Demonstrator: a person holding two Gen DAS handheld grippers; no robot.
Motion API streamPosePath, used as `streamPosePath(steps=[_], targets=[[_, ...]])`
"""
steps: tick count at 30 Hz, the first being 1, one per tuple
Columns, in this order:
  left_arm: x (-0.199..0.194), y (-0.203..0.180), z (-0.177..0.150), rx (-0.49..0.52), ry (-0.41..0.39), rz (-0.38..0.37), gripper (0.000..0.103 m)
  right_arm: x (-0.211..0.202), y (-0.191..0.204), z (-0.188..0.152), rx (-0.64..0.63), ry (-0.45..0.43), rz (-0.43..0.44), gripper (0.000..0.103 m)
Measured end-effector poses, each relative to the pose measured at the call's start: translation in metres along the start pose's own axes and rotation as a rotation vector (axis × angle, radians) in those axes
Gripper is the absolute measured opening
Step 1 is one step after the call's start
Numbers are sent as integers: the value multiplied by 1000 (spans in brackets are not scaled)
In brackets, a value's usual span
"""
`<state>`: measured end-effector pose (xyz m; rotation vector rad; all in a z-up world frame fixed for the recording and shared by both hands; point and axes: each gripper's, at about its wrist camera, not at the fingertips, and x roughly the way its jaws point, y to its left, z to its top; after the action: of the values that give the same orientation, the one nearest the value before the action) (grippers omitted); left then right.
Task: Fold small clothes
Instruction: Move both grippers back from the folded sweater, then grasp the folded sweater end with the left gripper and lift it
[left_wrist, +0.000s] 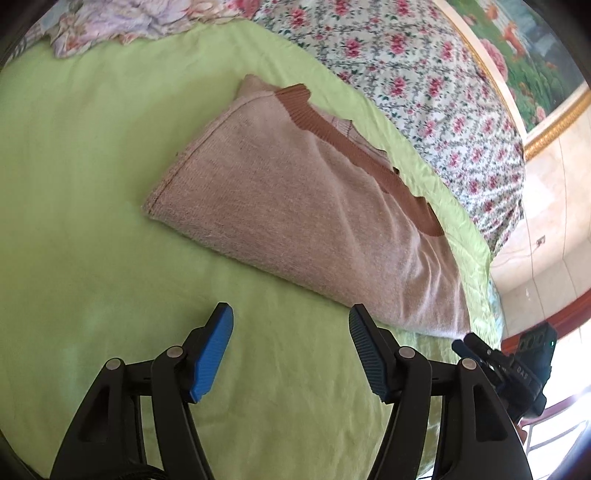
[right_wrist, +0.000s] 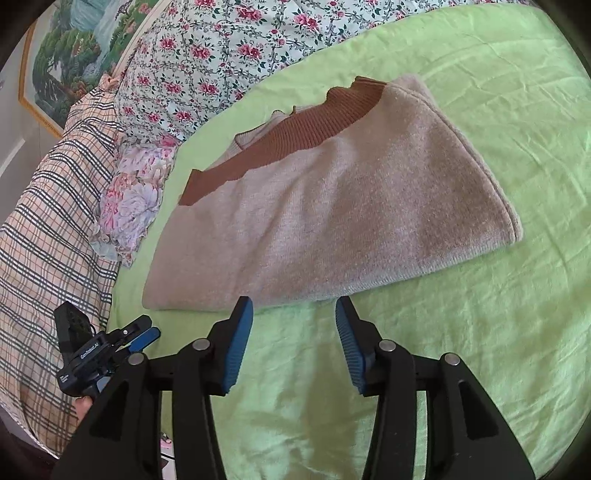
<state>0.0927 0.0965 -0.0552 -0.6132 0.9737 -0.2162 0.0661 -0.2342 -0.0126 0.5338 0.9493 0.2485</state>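
Folded beige knit sweater with brown ribbed trim (left_wrist: 295, 206) lies flat on my bed's light green sheet (left_wrist: 74, 184).

From left to right: my left gripper (left_wrist: 291, 332) hangs over bare sheet just short of the sweater, jaws apart and empty; my right gripper (right_wrist: 294, 325) sits at the sweater's near edge (not touching it), jaws apart too. Floral quilt (right_wrist: 207, 55) lies beyond.

black grippers (left_wrist: 291, 314) (blue ribbed jaws, silver pivots)
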Motion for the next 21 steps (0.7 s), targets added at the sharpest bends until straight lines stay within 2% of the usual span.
streamPosePath(steps=[6, 11, 15, 19, 21], targets=[[10, 11, 13, -69, -23, -19, 74, -2, 2, 1, 0, -12, 8, 50], [21, 13, 29, -93, -63, -4, 77, 0, 3, 3, 6, -9, 8, 50], [30, 14, 45, -117, -95, 8, 77, 4, 2, 10, 1, -10, 7, 50], [40, 13, 63, -128, -135, 32, 76, 10, -6, 31, 3, -27, 3, 50], [45, 12, 71, -124, -147, 44, 71, 13, -11, 43, 5, -33, 1, 50]])
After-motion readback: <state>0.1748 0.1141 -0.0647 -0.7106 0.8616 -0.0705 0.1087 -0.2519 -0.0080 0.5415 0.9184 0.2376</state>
